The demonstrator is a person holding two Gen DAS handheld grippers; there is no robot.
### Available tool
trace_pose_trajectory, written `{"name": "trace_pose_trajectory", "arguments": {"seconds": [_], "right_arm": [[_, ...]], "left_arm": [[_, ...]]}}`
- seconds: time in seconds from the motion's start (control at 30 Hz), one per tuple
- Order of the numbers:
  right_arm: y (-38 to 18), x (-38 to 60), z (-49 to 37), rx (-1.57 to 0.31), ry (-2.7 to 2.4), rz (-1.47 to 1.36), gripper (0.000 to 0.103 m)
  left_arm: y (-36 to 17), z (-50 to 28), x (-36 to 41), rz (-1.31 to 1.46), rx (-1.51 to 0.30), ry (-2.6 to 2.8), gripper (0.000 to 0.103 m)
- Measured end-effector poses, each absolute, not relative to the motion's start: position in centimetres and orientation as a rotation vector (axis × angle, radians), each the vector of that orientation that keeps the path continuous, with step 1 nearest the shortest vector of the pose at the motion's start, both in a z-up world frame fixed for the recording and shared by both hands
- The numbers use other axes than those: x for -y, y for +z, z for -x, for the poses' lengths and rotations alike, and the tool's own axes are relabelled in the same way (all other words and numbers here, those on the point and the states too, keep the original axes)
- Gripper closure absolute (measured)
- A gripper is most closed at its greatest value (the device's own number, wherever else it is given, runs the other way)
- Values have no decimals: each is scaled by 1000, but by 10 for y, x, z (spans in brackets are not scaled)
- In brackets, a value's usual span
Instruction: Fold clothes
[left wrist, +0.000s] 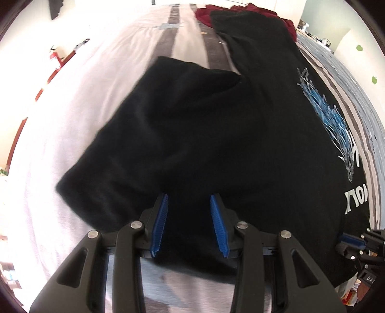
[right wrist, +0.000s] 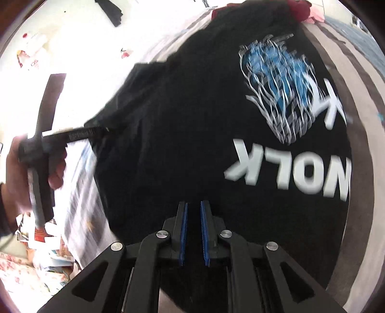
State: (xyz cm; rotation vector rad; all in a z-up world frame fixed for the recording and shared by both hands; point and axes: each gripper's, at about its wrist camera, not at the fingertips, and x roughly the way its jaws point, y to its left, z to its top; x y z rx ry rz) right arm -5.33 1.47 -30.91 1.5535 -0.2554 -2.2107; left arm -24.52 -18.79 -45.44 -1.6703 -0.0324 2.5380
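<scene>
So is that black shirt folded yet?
Partly: the black shirt lies mostly spread on the bed, one sleeve turned in.

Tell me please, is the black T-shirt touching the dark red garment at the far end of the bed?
Touching. In the left wrist view the black T-shirt lies over the dark red garment, covering part of it, with no gap between them.

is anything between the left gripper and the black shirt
Nothing visible. The left gripper is open with the black shirt already lying between its blue pads.
</scene>
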Motion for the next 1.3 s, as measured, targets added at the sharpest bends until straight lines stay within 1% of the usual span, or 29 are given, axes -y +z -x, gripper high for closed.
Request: {"name": "trace_pose_trajectory", "arguments": {"seconds": [0.03,0.07,0.1,0.17,0.27,0.43,0.53,0.63,0.7,0.8,0.9,0.97,1.0,1.13,1.17,1.23,1.3], "right_arm": [[-310,-22,49,277,-2200,-1560,94],[-310,-28,45,298,-2190,-1566,95],[-311,-35,42,314,-2180,-1573,97],[-309,-45,36,306,-2168,-1584,97],[-291,-50,40,263,-2197,-1572,98],[-263,-60,47,192,-2245,-1551,94],[-250,-63,63,187,-2299,-1517,93],[-251,-59,104,175,-2412,-1472,92],[-255,-61,126,211,-2449,-1473,92],[-259,-62,157,215,-2509,-1479,92],[-275,-70,169,212,-2543,-1535,92],[-287,-79,173,218,-2554,-1582,92],[-292,-82,174,232,-2549,-1579,95],[-286,-91,174,208,-2563,-1595,96],[-282,-93,176,206,-2583,-1606,96],[-271,-99,181,215,-2636,-1599,91],[-262,-101,189,223,-2659,-1577,91]], "left_arm": [[-453,245,193,1681,27,2564,78],[-453,245,199,1697,23,2594,79],[-453,244,207,1720,31,2628,79],[-454,243,225,1783,93,2680,79],[-450,242,235,1818,104,2716,79],[-427,249,207,1681,93,2696,78],[-433,260,187,1655,96,2644,77],[-454,269,179,1713,59,2608,77],[-465,271,184,1724,74,2589,77],[-468,270,188,1720,56,2586,77],[-472,269,193,1716,60,2562,77],[-472,270,193,1727,45,2555,77],[-472,271,194,1736,38,2558,77],[-467,274,202,1790,19,2604,77],[-465,274,205,1807,19,2620,77],[-454,278,203,1774,7,2647,77],[-443,287,192,1710,9,2635,77]]}}
